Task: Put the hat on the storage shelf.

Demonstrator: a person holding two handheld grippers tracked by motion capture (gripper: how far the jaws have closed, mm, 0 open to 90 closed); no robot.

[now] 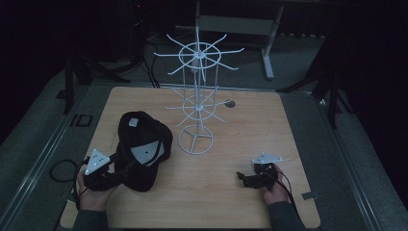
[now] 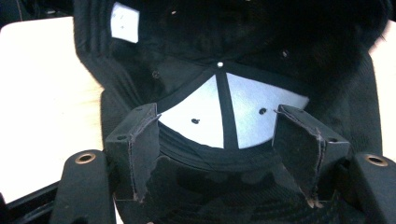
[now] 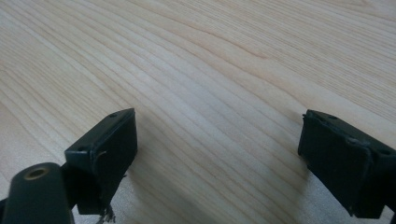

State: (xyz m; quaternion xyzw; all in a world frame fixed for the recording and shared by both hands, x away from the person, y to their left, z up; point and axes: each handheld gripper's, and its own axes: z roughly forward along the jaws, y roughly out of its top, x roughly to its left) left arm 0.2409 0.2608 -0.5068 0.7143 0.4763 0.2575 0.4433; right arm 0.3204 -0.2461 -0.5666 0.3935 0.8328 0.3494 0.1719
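A black cap (image 1: 143,149) lies upside down on the left part of the light wooden tabletop (image 1: 231,183), its hollow inside facing up. In the high view a white label sits inside the crown toward the far side, and two pale grey panels line the front of the crown near the brim.

The left tool (image 1: 126,168) reaches in from the near-left corner, held by the person's left hand (image 1: 94,190), with its grey three-cornered plate on top. In the left gripper view the left tool (image 2: 219,140) has its jaws spread apart on either side of the cap's (image 2: 243,60) brim (the brim's edge runs between them, just under the grey panels). The jaws stand wide and are not clamped on the cloth; whether the pads touch the brim I cannot tell.

A white wire rack (image 1: 197,103) stands upright just beside the cap, near the middle of the tabletop toward the far edge. It has a round base ring, a centre post and two tiers of spokes that fan outward.

The right tool (image 1: 242,177) rests low at the near-right part of the tabletop, held by the right hand (image 1: 275,190), well apart from the cap and rack. In the right gripper view the right tool (image 3: 217,140) is released, its jaws wide apart over bare wood grain (image 3: 210,70).
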